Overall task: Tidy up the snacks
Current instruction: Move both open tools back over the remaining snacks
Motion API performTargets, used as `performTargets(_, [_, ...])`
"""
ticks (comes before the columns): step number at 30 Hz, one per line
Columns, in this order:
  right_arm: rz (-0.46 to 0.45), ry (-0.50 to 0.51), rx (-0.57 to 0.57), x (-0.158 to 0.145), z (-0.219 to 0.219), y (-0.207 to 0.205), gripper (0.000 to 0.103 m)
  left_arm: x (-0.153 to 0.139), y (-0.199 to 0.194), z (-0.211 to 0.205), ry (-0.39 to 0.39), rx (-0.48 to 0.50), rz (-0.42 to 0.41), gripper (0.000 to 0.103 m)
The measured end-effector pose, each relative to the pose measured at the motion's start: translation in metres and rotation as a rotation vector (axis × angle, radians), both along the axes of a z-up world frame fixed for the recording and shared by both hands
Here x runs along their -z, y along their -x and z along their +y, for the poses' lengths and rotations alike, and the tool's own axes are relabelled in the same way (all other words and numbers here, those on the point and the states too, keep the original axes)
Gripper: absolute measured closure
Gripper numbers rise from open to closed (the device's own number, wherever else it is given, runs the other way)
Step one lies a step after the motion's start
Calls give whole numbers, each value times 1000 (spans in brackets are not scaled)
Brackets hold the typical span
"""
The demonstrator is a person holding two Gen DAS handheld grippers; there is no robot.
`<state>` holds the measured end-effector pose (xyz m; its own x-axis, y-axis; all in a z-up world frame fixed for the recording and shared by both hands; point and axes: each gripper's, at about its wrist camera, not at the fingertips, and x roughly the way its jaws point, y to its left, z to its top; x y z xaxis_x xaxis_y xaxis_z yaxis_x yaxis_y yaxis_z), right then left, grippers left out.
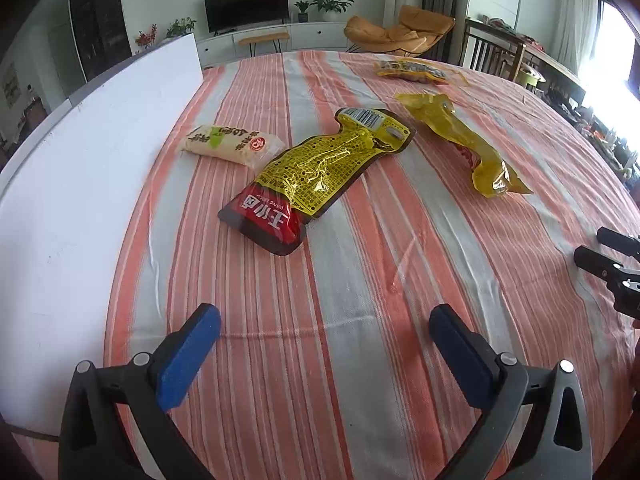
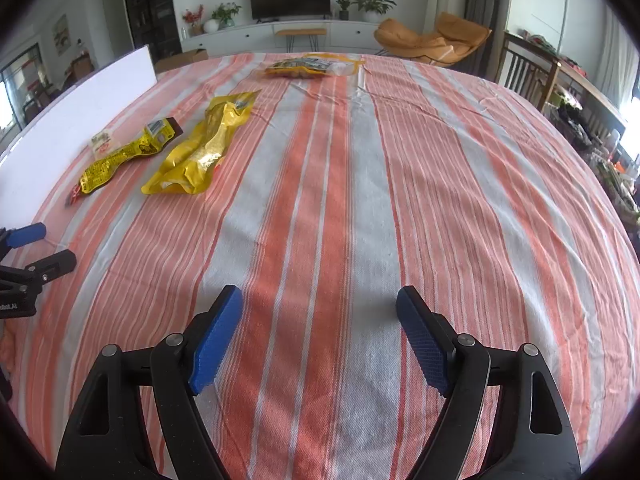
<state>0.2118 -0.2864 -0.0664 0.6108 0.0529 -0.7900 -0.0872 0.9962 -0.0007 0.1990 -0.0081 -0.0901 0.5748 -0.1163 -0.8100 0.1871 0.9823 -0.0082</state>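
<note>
Several snack packs lie on a striped orange and grey cloth (image 1: 360, 280). A yellow and red pouch (image 1: 316, 176) (image 2: 120, 156) lies ahead of my left gripper (image 1: 324, 320), whose jaws stand wide open with nothing between them. Left of that pouch sits a white packet (image 1: 232, 146) (image 2: 105, 142). A crumpled yellow bag (image 1: 464, 146) (image 2: 200, 152) lies to the right of the pouch. A further pack (image 1: 412, 71) (image 2: 304, 67) rests near the far edge. My right gripper (image 2: 320, 300) hovers open over bare cloth and shows at the right edge of the left wrist view (image 1: 612, 252).
A white board (image 1: 80, 200) (image 2: 76, 120) lies along the left side of the cloth. Beyond the table are a TV cabinet (image 2: 280, 36), an orange lounge chair (image 2: 436, 42) and wooden chairs (image 2: 528, 68) at the right.
</note>
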Motion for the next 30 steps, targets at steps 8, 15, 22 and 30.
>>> performTargets(8, [3,1,11,0,-2,0,17,0,0,0,1,0,1,0])
performTargets(15, [3,1,10,0,-2,0,17,0,0,0,1,0,1,0])
performTargets(22, [3,1,10,0,-2,0,17,0,0,0,1,-1,1,0])
performTargets(30, [3,0,10,0,-3,0,17,0,0,0,1,-1,0,0])
